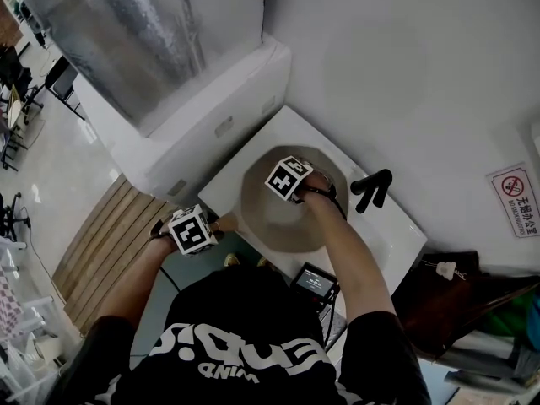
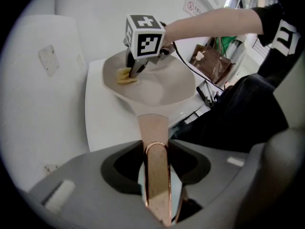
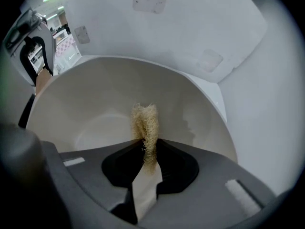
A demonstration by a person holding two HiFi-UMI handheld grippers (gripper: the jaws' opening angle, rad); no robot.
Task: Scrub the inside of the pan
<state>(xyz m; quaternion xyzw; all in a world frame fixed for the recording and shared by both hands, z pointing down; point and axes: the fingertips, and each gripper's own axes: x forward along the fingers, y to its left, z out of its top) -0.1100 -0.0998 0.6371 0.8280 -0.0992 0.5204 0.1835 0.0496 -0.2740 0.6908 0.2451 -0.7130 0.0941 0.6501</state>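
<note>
The right hand-held gripper is clamped on a straw-coloured fibrous scrubber, which sticks out past the jaw tips into the pan. In the left gripper view the scrubber lies against the pan's inner wall, close under the rim on that view's left. The rest of the pale bowl is bare, with open room across the bottom and up the opposite wall.

The left hand-held gripper is closed on the pan's copper-coloured handle, which runs straight between its jaws. In the head view this gripper sits at the near left of the pan, past the table's corner, while the right one points steeply down inside the bowl.

The pan rests on a white table, covering much of its width. A bare strip of table lies between the pan's rim and a white housing that runs along the table's far-left edge. On the other side, a black forked fitting stands just beside the rim, apart from it. A small device with a dark screen sits at the table's near edge, below the pan. A brown bag stands off the table's right end, under a white wall with a red-ringed sign.
</note>
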